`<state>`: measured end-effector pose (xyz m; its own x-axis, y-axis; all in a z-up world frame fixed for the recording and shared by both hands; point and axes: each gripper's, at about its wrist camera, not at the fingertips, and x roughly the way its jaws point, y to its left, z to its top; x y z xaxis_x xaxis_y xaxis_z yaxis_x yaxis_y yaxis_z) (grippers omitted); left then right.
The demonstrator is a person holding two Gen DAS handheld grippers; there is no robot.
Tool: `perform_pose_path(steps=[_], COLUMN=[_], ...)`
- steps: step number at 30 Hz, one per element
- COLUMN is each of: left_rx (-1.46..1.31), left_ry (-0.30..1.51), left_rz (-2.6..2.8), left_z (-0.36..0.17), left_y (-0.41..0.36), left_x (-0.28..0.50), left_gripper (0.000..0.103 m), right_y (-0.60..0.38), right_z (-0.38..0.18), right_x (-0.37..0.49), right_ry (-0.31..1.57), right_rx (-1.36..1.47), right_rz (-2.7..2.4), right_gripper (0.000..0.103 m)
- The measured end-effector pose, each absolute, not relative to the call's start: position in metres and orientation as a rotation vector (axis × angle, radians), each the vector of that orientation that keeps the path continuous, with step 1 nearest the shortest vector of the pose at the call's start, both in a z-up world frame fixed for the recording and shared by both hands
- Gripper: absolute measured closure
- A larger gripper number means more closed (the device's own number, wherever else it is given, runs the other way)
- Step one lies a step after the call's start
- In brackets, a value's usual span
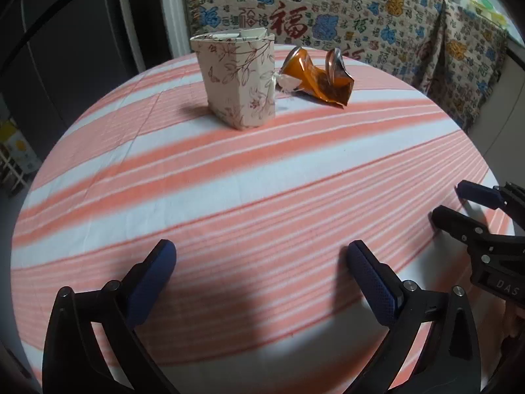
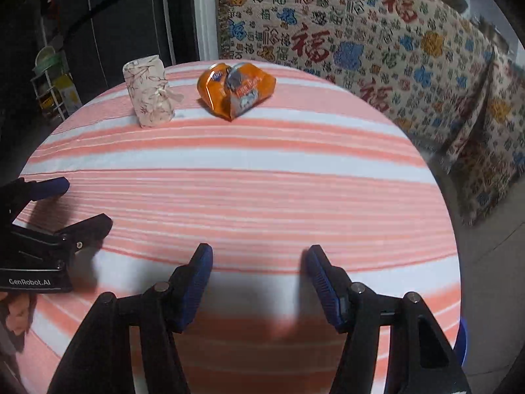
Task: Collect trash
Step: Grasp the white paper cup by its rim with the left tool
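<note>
A crushed orange drink can (image 1: pixel 316 77) lies on its side at the far part of the striped table, with a small white scrap (image 1: pixel 286 83) against it. It also shows in the right wrist view (image 2: pixel 236 90). A floral paper box (image 1: pixel 238 80), open at the top, stands upright just left of the can; it also shows in the right wrist view (image 2: pixel 149 90). My left gripper (image 1: pixel 261 257) is open and empty over the near part of the table. My right gripper (image 2: pixel 259 259) is open and empty, beside the left one; it shows in the left wrist view (image 1: pixel 449 203).
The table wears a pink-and-white striped cloth (image 1: pixel 229 180). A sofa under a patterned cover with red characters (image 2: pixel 377 42) stands behind and to the right. A dark cabinet (image 1: pixel 65 49) and a low shelf (image 2: pixel 54 82) stand at the left.
</note>
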<state>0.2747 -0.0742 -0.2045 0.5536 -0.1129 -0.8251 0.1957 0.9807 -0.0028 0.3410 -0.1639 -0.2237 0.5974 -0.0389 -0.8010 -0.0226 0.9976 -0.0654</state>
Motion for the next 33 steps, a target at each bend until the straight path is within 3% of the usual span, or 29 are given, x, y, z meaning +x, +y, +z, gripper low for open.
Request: perform_pose_path(steps=[19,21,24,33], left_rx=[0.019,0.016,-0.003,0.045], left_ry=[0.954,0.936,0.905,0.903], left_rz=[-0.045,-0.042,-0.064,-0.118], left_z=[-0.210,-0.209,-0.205,-0.202], left_y=[-0.090,-0.087,-0.082,-0.063], left_x=[0.403,0.406,0.405,0.365], left_gripper=[0.000,0.010,0.034,0.038], right_y=[-0.166,-0.166,-0.165,-0.168], right_z=[-0.225,-0.225,-0.226,-0.229], right_x=[0.346,0.346,0.346,0.353], right_ry=[0.898,0.898,0.898,0.897], right_rx=[-0.057,-0.055,-0.056,-0.009], right_rz=[-0.019,-0.019,-0.019,0.010], right_gripper=[0.039,0.039,0.039,0.037])
